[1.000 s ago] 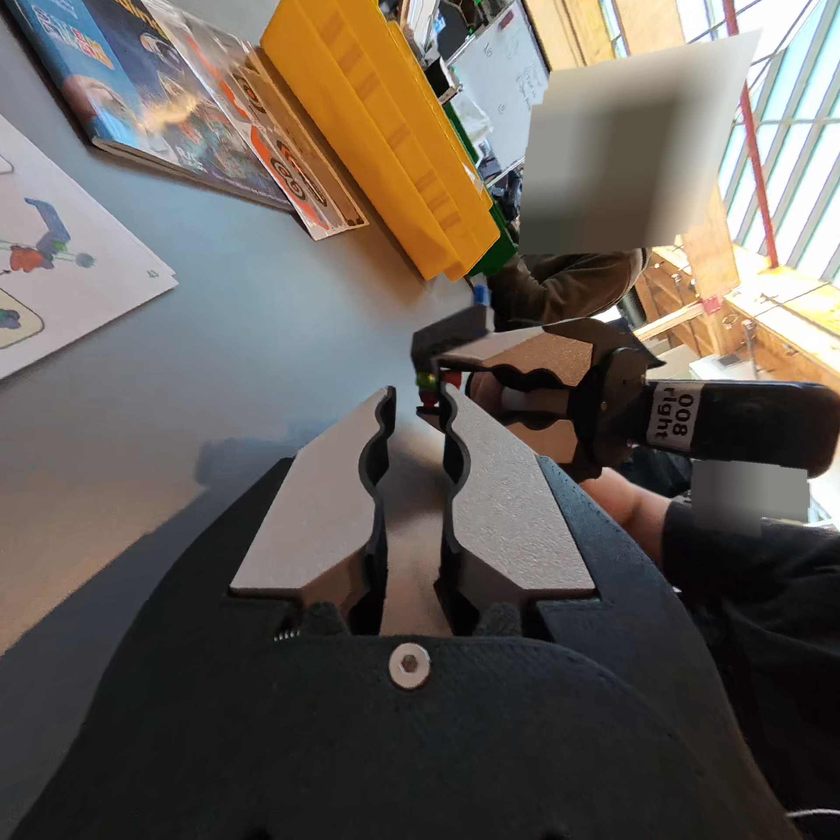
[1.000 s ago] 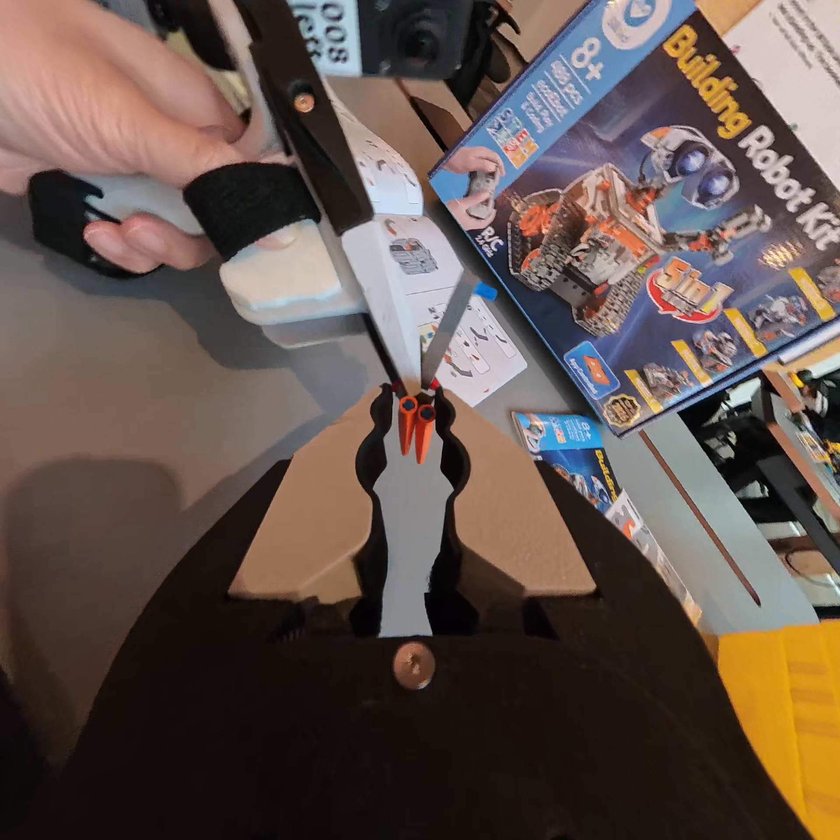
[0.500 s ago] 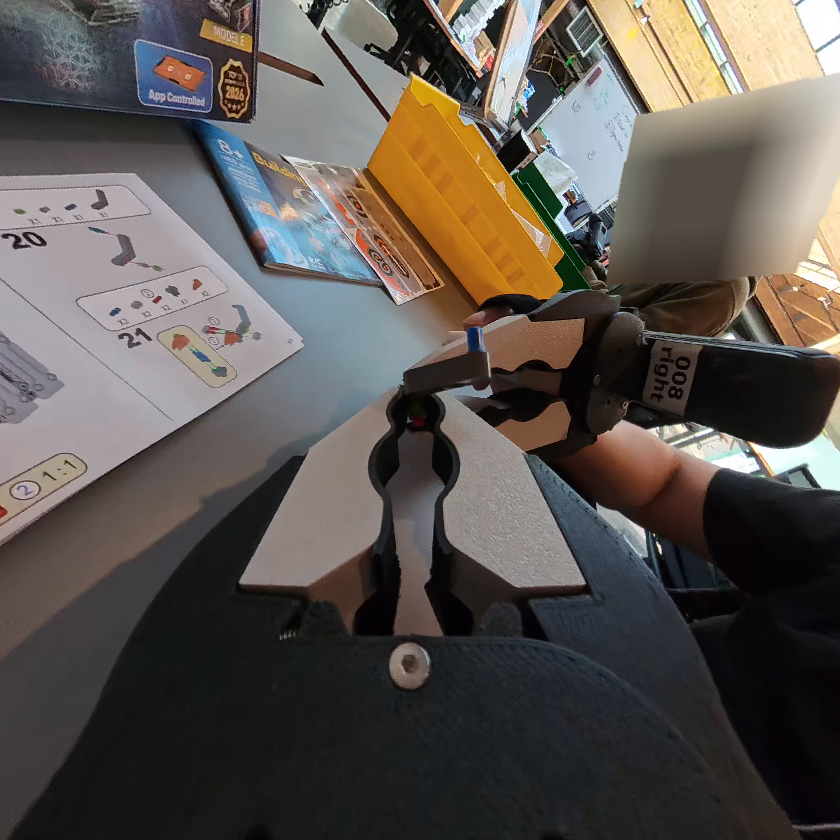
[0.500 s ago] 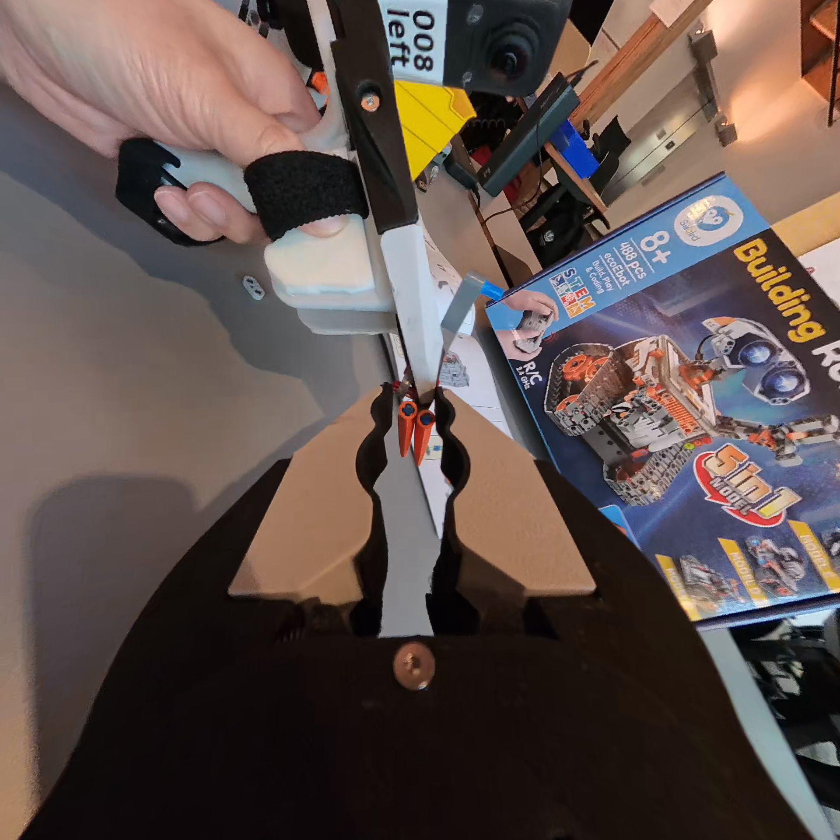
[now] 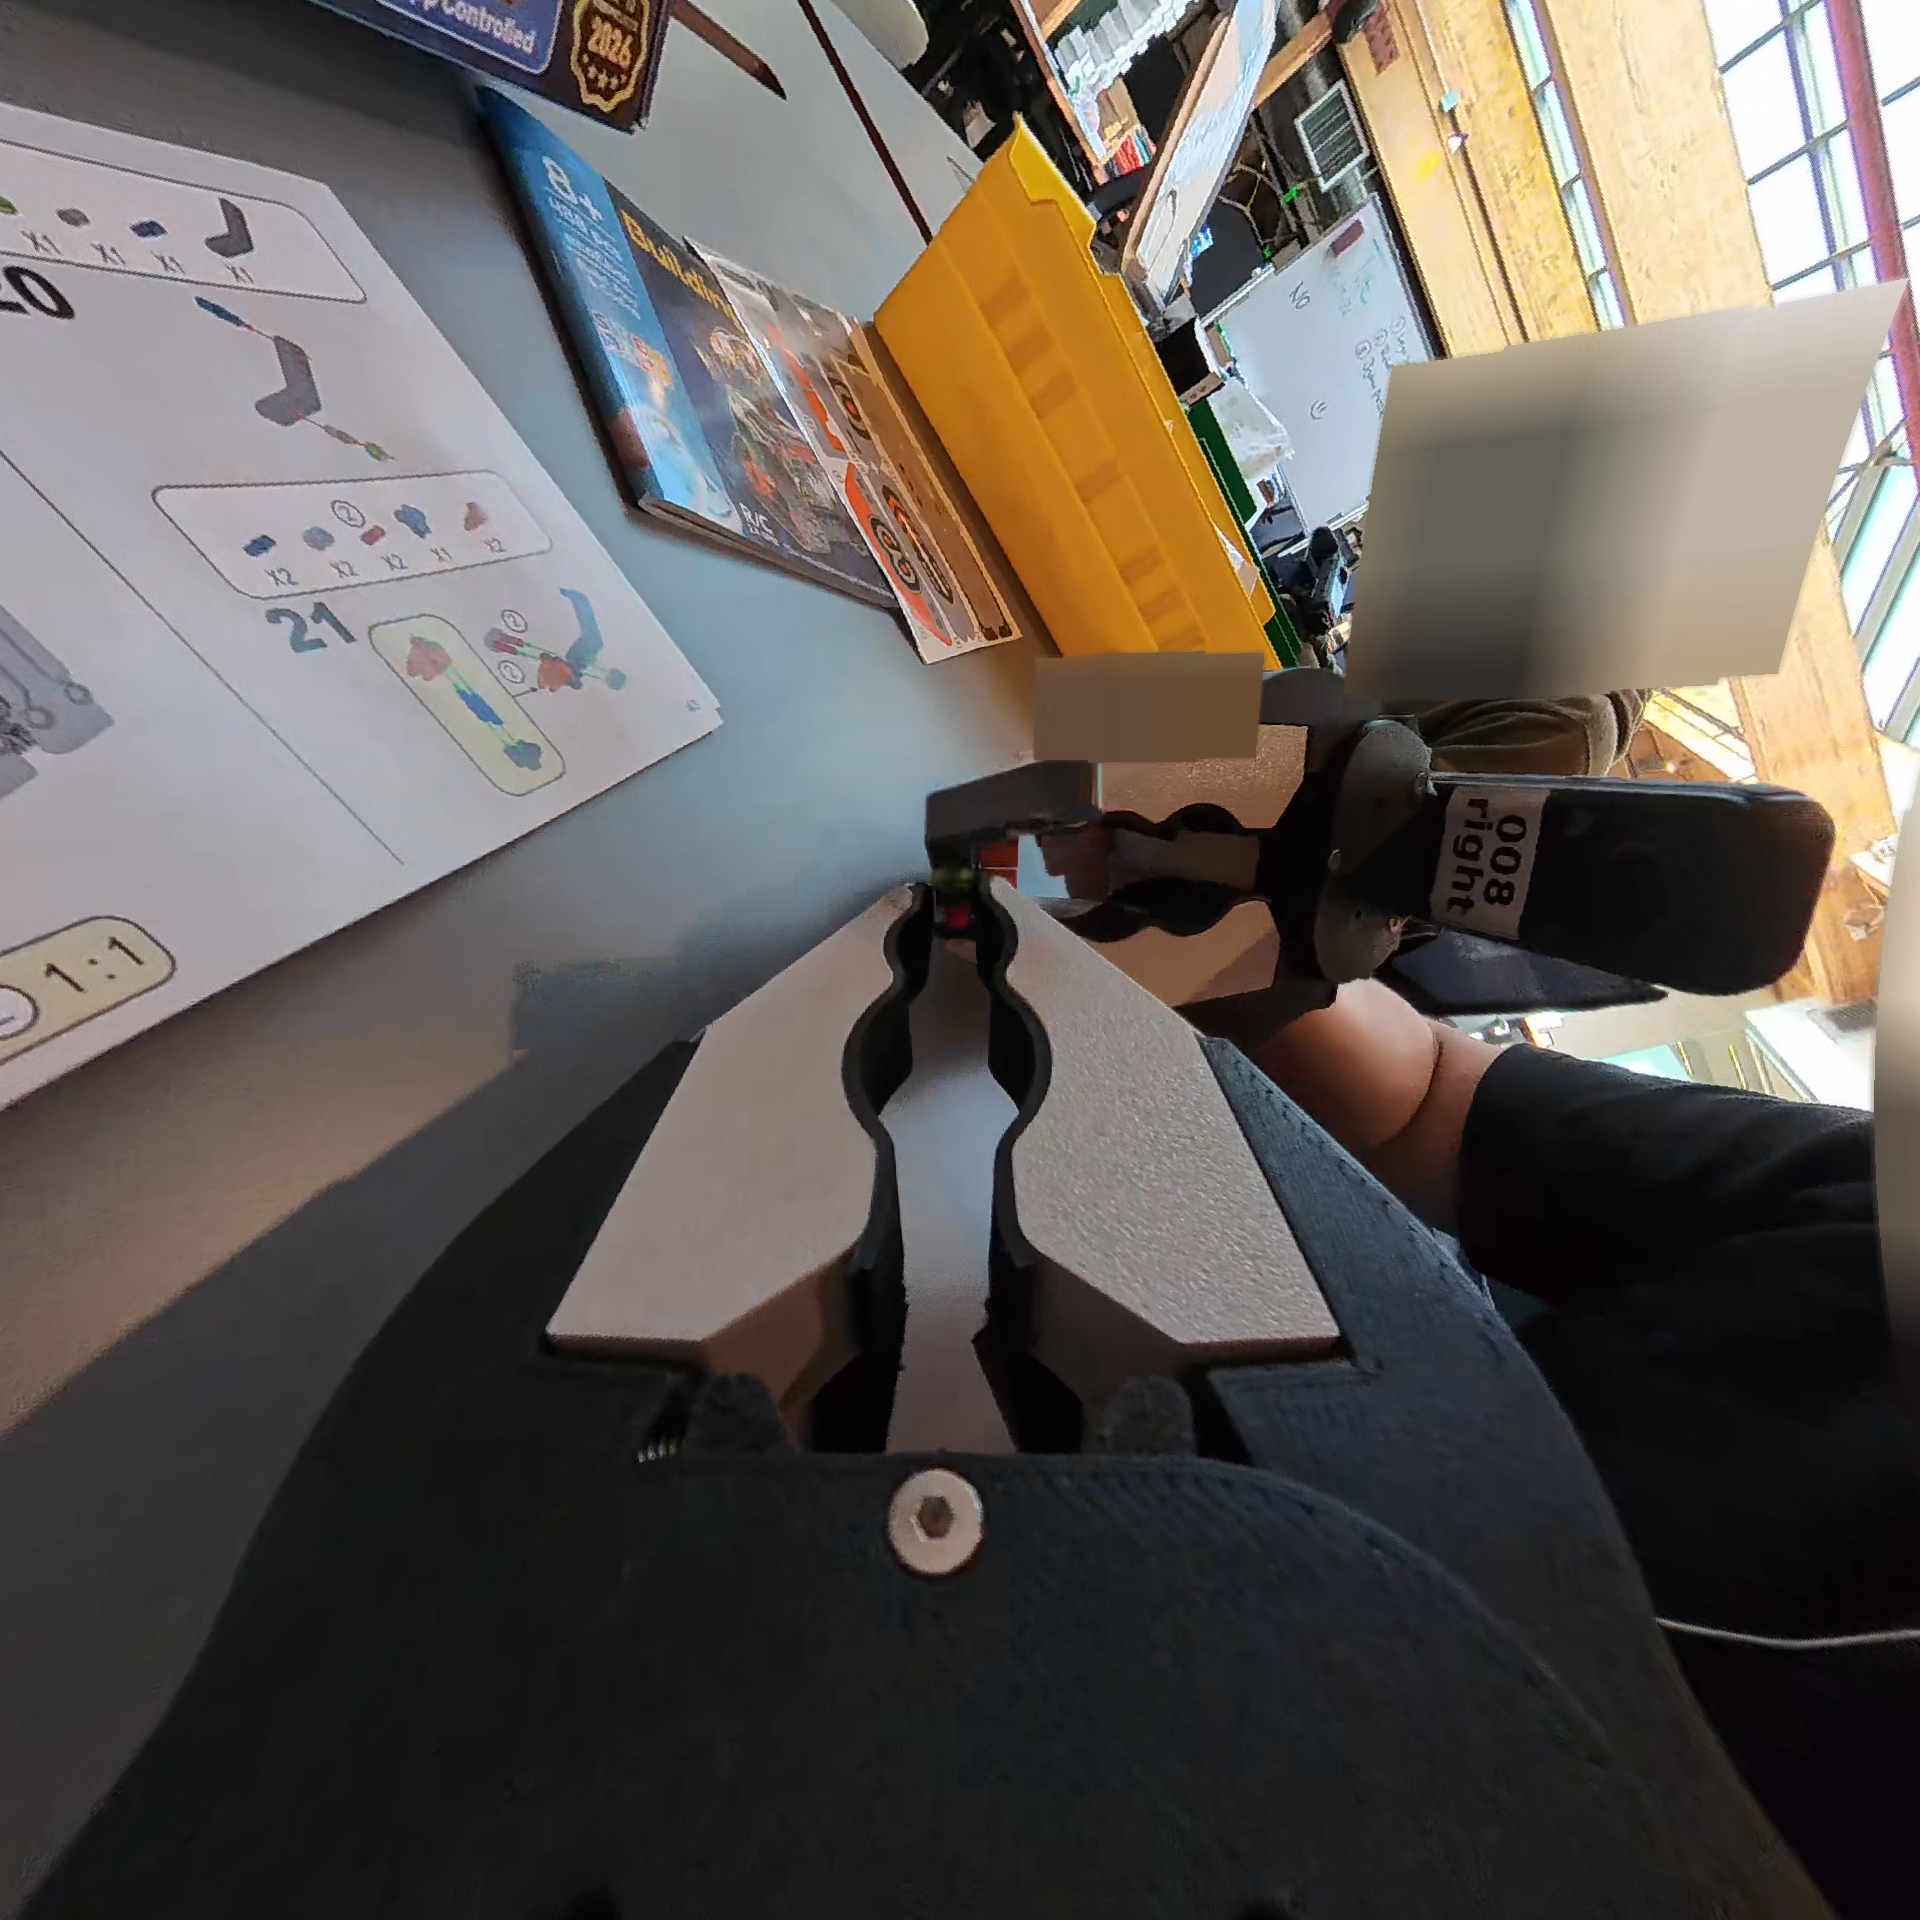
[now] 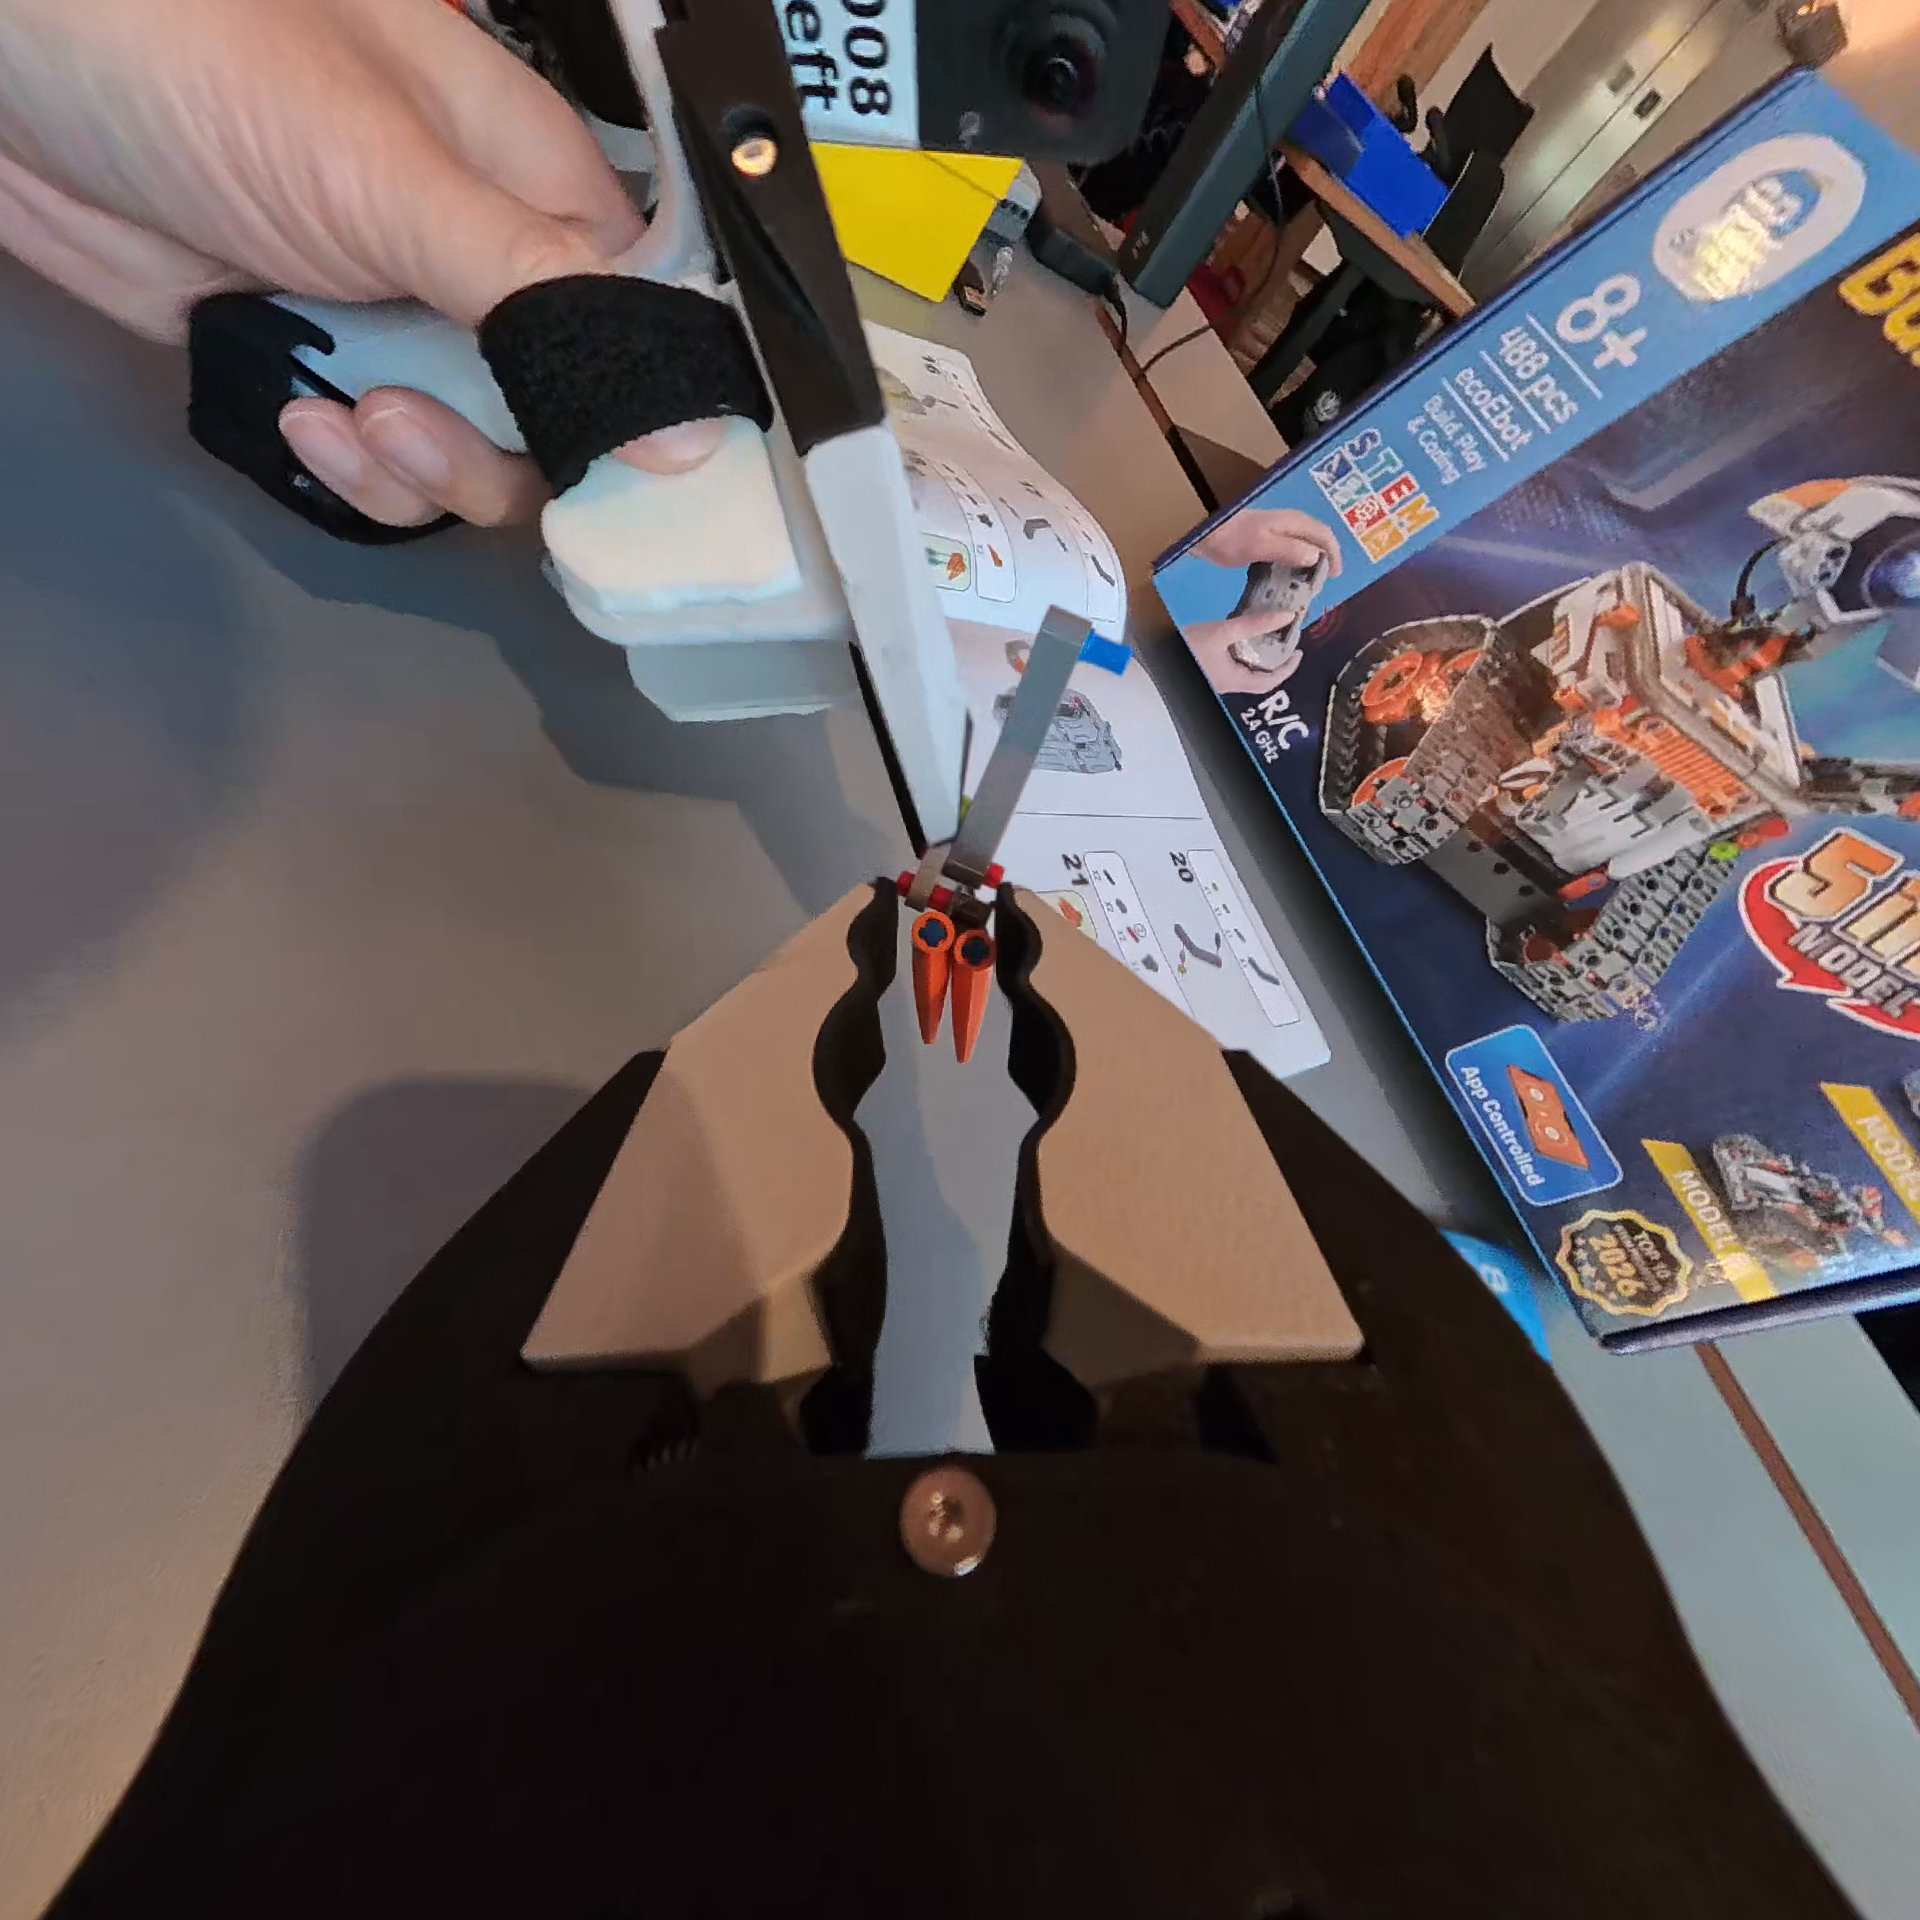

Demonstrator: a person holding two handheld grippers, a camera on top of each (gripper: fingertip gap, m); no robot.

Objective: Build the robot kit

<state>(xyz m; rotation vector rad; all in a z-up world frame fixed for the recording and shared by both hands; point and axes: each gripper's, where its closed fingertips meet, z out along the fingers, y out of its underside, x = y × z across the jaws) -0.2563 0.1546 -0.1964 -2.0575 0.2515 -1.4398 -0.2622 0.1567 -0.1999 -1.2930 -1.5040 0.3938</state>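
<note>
Each camera sits behind own tongs, close, looking along fingers, tilted over desk (image 5: 790, 748). Views face each other. Shared: manual (image 5: 260, 582) (image 6: 1132, 831), small part (image 5: 954, 896) (image 6: 951, 966) at frame centre.

Daylight pours in from the tall windows (image 5: 1860, 208) at the upper right of my left wrist view, bright enough to wash out the panes and warm the wooden wall. The grey table (image 5: 260, 1122) there shades from cool blue to tan under soft glare. In my right wrist view the light is dimmer, and my claw casts a broad soft shadow (image 6: 436, 1174) on the tabletop. Both views bend strongly at the edges. The instruction sheet (image 5: 260, 582) smears slightly; the box (image 6: 1621, 727) blurs near the upper corner.
</note>
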